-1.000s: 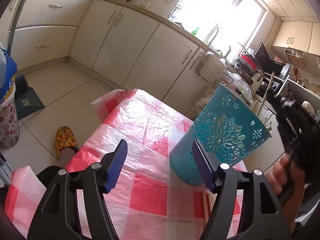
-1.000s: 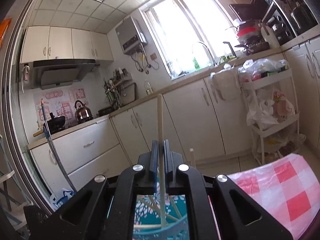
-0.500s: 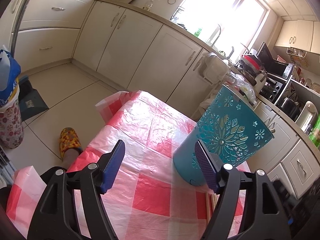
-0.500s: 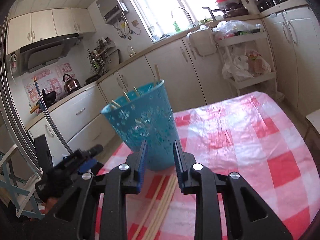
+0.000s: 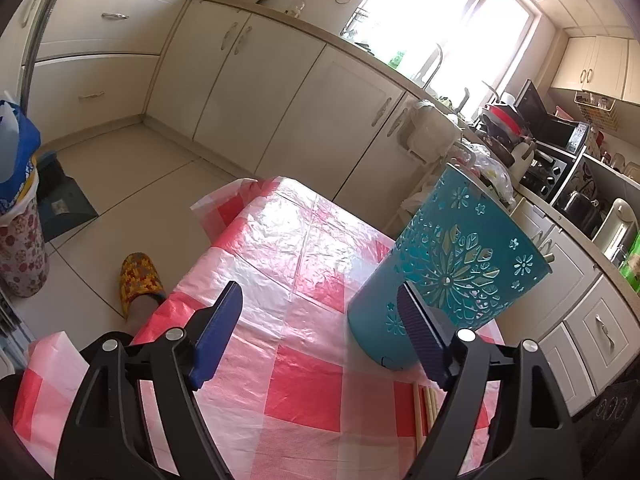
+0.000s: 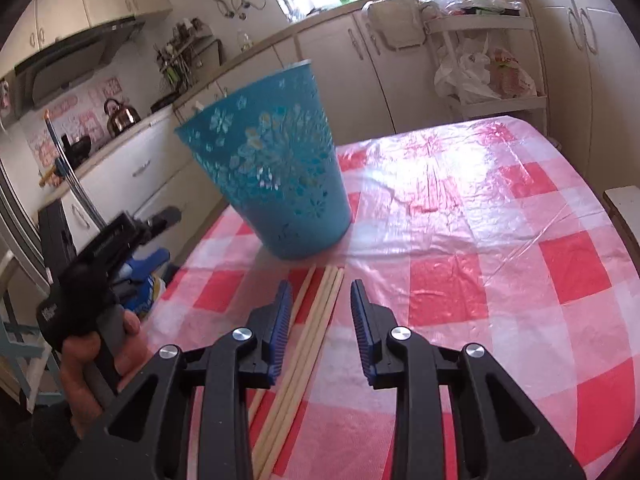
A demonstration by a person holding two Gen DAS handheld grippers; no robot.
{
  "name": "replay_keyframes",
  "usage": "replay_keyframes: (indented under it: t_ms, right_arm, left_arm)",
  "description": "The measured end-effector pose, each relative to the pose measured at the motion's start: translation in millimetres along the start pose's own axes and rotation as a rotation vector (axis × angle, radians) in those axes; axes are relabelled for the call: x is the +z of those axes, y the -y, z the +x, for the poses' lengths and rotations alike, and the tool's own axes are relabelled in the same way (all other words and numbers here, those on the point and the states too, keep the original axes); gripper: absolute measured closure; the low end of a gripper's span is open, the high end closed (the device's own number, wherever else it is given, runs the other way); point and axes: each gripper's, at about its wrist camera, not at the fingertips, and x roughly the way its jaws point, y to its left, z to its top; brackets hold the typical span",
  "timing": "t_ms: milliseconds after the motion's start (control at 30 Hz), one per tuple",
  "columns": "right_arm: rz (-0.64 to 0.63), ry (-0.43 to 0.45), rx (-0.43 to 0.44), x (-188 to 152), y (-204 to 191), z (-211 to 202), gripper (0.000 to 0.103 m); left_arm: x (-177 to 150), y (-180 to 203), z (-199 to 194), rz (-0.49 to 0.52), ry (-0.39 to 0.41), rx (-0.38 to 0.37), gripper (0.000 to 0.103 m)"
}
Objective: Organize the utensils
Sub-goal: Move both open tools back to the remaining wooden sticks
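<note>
Over the chopsticks [image 6: 316,320], the right gripper [image 6: 318,300] has released its stick, opening.

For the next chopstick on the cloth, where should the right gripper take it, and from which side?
Grip the rightmost chopstick mid-shaft, from above. The sticks lie flat, side by side, pointing at the bin; the right gripper hangs over them, jaws opening, so the pads can straddle that thin outer stick.

Teal bin [image 6: 276,168] with cut-out snowflake patterns, red-and-white check cloth [image 6: 460,264], pale wood chopsticks [image 6: 308,336], black tools with blue pads [image 6: 280,320].
</note>
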Motion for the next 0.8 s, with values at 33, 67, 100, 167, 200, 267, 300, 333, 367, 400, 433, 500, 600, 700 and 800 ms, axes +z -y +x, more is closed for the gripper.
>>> replay_keyframes:
  t_ms: [33, 67, 100, 167, 200, 267, 300, 333, 367, 400, 433, 500, 600, 700, 800]
  right_arm:
    - [-0.025, -0.027, -0.012, -2.6, -4.0, 3.1, 0.074]
    - [-0.043, -0.053, -0.025, -4.4, -6.8, 6.2, 0.079]
    - [-0.058, -0.077, -0.034, -5.4, -8.9, 9.6, 0.081]
    - [-0.079, -0.119, -0.047, -8.6, -10.5, 16.2, 0.086]
    - [-0.084, -0.135, -0.047, -9.1, -10.9, 19.1, 0.086]
    - [-0.098, -0.159, -0.054, -10.3, -12.4, 23.8, 0.087]
    - [-0.106, -0.171, -0.062, -10.6, -13.3, 26.5, 0.087]
    - [-0.113, -0.18, -0.071, -10.4, -14.1, 28.8, 0.088]
    - [-0.123, -0.19, -0.085, -10.2, -14.8, 31.5, 0.088]
    - [-0.132, -0.199, -0.095, -9.9, -15.2, 33.7, 0.088]
    - [-0.138, -0.207, -0.103, -10.6, -15.8, 35.6, 0.089]
    - [-0.152, -0.211, -0.119, -10.3, -15.8, 37.2, 0.089]
    - [-0.168, -0.222, -0.14, -9.9, -15.1, 39.0, 0.092]
    - [-0.211, -0.233, -0.156, -9.4, -18.6, 41.5, 0.093]
    - [-0.239, -0.242, -0.169, -7.5, -22.3, 44.9, 0.093]
  left_arm:
    - [0.1, 0.3, 0.4, 0.0, -0.001, 0.0, 0.027]
    - [0.0, 0.4, 0.6, 0.001, -0.001, 0.0, 0.027]
    - [0.0, 0.5, 0.7, 0.0, 0.0, 0.001, 0.027]
    - [0.2, 0.5, 1.3, 0.0, -0.002, 0.001, 0.027]
    - [0.2, 0.4, 1.7, 0.0, -0.003, 0.001, 0.027]
    - [-0.1, 0.6, 2.0, 0.0, -0.003, 0.001, 0.027]
    - [-0.2, 0.6, 2.1, 0.0, -0.003, 0.001, 0.027]
    - [-0.3, 0.8, 2.3, 0.001, -0.004, 0.001, 0.026]
    - [-0.5, 1.1, 2.3, 0.001, -0.004, 0.001, 0.026]
    - [-0.7, 1.1, 2.2, 0.0, -0.004, 0.001, 0.026]
    - [-0.8, 1.3, 2.4, 0.0, -0.005, 0.001, 0.026]
    - [-0.9, 1.6, 2.5, 0.0, -0.006, 0.0, 0.026]
    - [-1.2, 2.2, 3.1, 0.002, -0.006, -0.002, 0.026]
    - [-1.2, 2.1, 3.6, 0.003, -0.007, -0.002, 0.026]
    - [-1.3, 2.3, 3.9, 0.002, -0.006, -0.001, 0.025]
